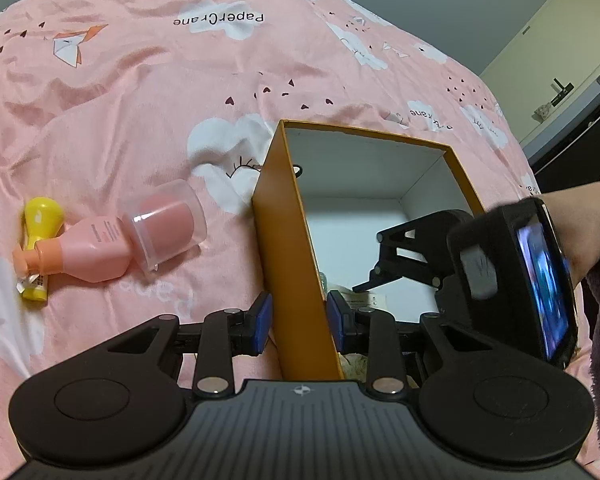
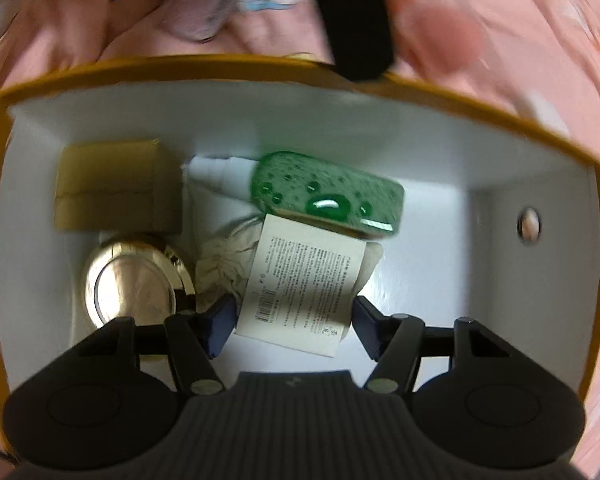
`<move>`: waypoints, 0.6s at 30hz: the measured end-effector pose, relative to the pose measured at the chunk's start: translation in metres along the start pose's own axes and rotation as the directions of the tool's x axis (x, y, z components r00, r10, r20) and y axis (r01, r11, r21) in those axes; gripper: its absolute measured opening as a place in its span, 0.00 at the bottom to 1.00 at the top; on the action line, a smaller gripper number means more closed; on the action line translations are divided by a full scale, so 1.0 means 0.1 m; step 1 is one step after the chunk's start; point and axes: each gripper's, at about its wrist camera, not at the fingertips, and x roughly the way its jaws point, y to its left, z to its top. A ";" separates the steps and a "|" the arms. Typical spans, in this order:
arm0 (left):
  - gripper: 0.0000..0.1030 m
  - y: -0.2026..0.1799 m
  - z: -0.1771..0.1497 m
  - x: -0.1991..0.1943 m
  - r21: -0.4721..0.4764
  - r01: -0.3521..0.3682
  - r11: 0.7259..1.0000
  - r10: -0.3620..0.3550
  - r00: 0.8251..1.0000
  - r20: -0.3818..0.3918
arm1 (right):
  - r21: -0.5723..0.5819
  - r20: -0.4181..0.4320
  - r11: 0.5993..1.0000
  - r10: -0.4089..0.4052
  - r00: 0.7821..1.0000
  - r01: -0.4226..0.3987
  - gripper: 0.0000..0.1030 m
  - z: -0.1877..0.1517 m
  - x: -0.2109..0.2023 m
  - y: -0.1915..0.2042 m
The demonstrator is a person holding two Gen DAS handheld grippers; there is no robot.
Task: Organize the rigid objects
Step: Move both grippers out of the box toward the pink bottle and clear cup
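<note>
An orange box with a white inside [image 1: 278, 216] stands on a pink bedspread. My left gripper [image 1: 299, 322] straddles its left wall, pads close to the card on both sides. My right gripper [image 2: 294, 326] is open inside the box [image 2: 420, 88], above a green soap-like block [image 2: 328, 196] with a white printed label [image 2: 300, 284]. A gold round tin [image 2: 134, 280], a tan small box [image 2: 108, 188] and a white tube [image 2: 224, 174] also lie in the box. A pink bottle with a clear cap [image 1: 112, 248] and a yellow bottle [image 1: 40, 232] lie on the bed left of the box.
The pink bedspread [image 1: 180, 80] is rumpled. The right gripper's body with its screen [image 1: 532, 280] hangs over the box's right side. A white cabinet [image 1: 560, 60] stands at the far right. A crumpled cloth [image 2: 224, 260] lies in the box.
</note>
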 end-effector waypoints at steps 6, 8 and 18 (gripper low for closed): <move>0.34 -0.01 0.00 0.01 0.001 -0.001 1.000 0.001 1.000 -0.003 | -0.107 -0.029 0.994 -0.015 0.999 0.012 0.60 0.12 0.03 0.09; 0.34 -0.01 0.00 0.00 0.004 0.000 1.000 0.000 1.000 -0.004 | -0.097 -0.032 0.995 -0.016 0.999 0.013 0.61 0.12 0.05 0.04; 0.34 -0.05 -0.02 -0.04 0.019 -0.005 1.000 0.005 1.000 -0.005 | 0.030 0.079 0.997 -0.075 0.994 0.073 0.65 0.16 -0.31 -0.05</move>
